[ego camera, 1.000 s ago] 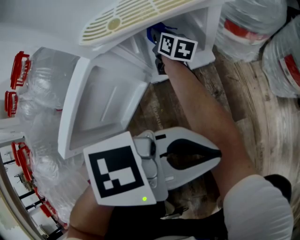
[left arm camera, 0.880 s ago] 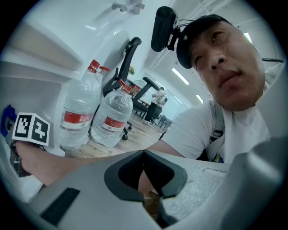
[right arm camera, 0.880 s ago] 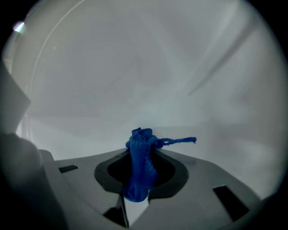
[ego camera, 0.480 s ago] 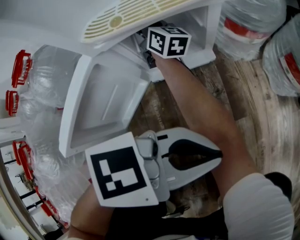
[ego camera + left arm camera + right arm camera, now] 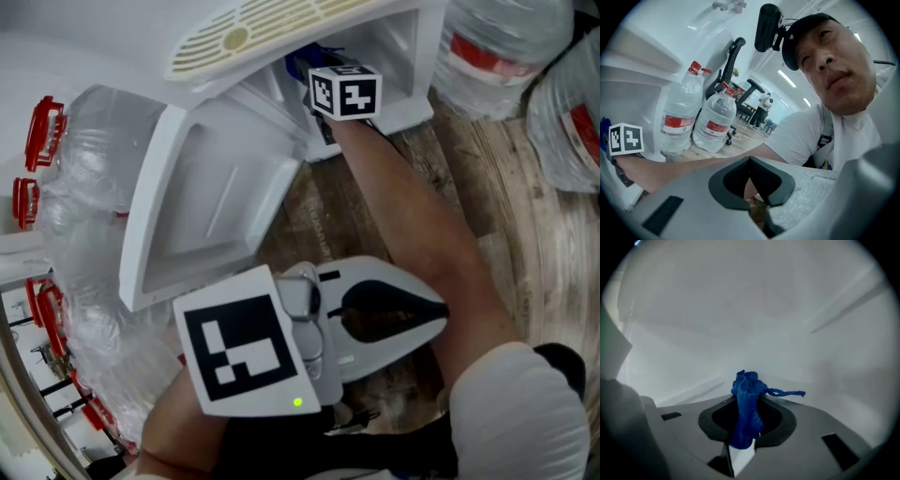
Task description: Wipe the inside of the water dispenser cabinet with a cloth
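Note:
The white water dispenser cabinet (image 5: 398,56) stands open at the top of the head view, its door (image 5: 202,202) swung out to the left. My right gripper (image 5: 749,398) reaches inside it, shut on a bunched blue cloth (image 5: 746,404), close to the white inner wall (image 5: 754,319). From the head, only its marker cube (image 5: 344,92) and a bit of the blue cloth (image 5: 302,64) show at the opening. My left gripper (image 5: 433,307) hovers low over the floor, well back from the cabinet. Its jaws are shut with nothing between them.
Two large water bottles (image 5: 497,47) with red labels stand right of the cabinet on the wooden floor (image 5: 487,187). Several clear empty bottles with red handles (image 5: 42,141) pile at the left. A cream drip grille (image 5: 253,33) juts out above the opening.
The right gripper's cube slid left and deeper into the opening, hiding the cloth, then came back right so the cloth shows again. The left gripper has hardly moved.

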`<action>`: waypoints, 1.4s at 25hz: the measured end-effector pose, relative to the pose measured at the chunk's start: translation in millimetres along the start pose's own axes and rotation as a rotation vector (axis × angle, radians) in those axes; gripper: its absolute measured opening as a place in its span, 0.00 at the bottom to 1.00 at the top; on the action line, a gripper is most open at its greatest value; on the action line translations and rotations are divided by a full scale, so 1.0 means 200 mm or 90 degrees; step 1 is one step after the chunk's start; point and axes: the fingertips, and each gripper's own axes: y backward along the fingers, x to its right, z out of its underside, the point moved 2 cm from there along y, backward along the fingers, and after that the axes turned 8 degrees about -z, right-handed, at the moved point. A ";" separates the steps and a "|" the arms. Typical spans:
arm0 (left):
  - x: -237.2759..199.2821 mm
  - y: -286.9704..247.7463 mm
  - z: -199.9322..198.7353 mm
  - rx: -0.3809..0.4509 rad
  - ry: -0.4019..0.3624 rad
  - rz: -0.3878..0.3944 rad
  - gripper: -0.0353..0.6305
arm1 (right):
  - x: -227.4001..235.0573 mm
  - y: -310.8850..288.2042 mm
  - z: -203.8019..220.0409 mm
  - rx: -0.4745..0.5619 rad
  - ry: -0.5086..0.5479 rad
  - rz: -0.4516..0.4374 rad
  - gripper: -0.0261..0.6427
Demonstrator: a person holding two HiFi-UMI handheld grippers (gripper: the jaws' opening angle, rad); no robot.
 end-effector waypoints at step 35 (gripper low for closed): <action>0.00 0.00 0.00 -0.001 0.016 -0.003 0.05 | -0.25 0.27 0.37 -0.159 0.239 -0.142 0.16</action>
